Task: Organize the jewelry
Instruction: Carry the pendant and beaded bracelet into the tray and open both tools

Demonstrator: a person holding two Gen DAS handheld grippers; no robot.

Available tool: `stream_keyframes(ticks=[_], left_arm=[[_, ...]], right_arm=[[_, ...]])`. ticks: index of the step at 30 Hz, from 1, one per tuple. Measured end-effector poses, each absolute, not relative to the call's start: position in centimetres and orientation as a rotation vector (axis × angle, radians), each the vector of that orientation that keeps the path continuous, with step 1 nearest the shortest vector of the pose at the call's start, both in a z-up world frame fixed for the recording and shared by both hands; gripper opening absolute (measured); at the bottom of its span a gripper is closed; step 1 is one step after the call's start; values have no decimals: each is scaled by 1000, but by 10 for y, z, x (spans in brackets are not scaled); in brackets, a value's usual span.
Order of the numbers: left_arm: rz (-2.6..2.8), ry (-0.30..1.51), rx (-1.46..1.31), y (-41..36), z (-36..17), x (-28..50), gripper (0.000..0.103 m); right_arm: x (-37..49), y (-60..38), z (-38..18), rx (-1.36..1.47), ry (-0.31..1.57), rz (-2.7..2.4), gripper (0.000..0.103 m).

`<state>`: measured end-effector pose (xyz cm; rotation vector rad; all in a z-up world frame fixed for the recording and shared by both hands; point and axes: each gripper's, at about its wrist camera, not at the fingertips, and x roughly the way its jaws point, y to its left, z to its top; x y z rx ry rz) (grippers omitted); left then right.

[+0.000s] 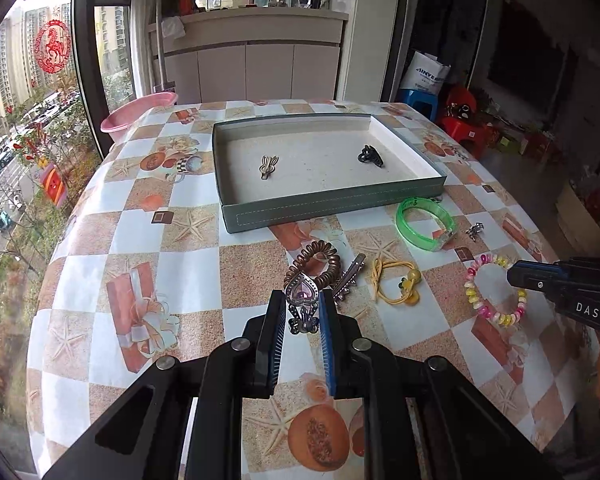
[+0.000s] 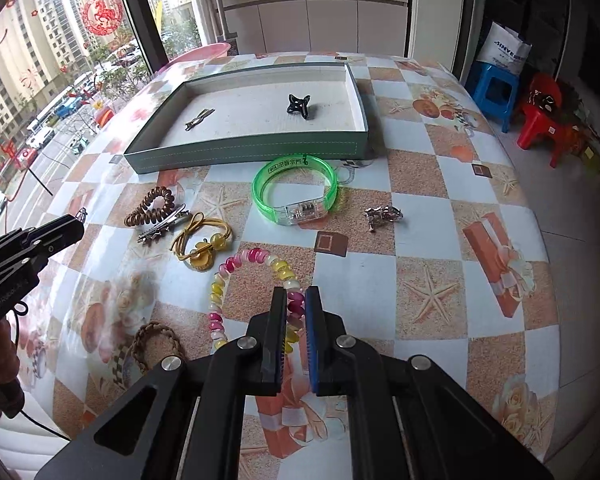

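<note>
Tray (image 1: 332, 204): on the far part of the desk (image 1: 100, 240).
In tray: metal clip (image 1: 268, 167) left, claw clip (image 1: 370, 155) right, well apart.
Bangle (image 1: 426, 222): just near of the tray's right end.
Coil tie (image 2: 152, 206): left of the bangle.
Bar clip (image 2: 162, 229): touching the coil tie's near side.
Elastic tie (image 2: 204, 246): right of the bar clip.
Bead bracelet (image 2: 236, 276): near of the elastic tie.
Small clip (image 2: 382, 216): right of the bangle.

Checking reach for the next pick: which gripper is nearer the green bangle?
Right. The right gripper, shut on the bead bracelet, sits just below the green bangle. The left gripper, holding the heart clip, is farther left.
</note>
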<state>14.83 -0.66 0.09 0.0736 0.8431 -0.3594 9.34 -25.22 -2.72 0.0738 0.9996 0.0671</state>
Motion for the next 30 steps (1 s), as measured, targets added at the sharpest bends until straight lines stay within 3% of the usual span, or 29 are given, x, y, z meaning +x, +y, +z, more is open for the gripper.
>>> stream_keyframes(ticks=[20,30], left_arm=[[-351,766,27,-21,87,221,30],[-313,846,6,-49,56,301,30]], right_arm=[[189,-270,64,141,885,117,10],[270,-259,42,169,955,133,10]])
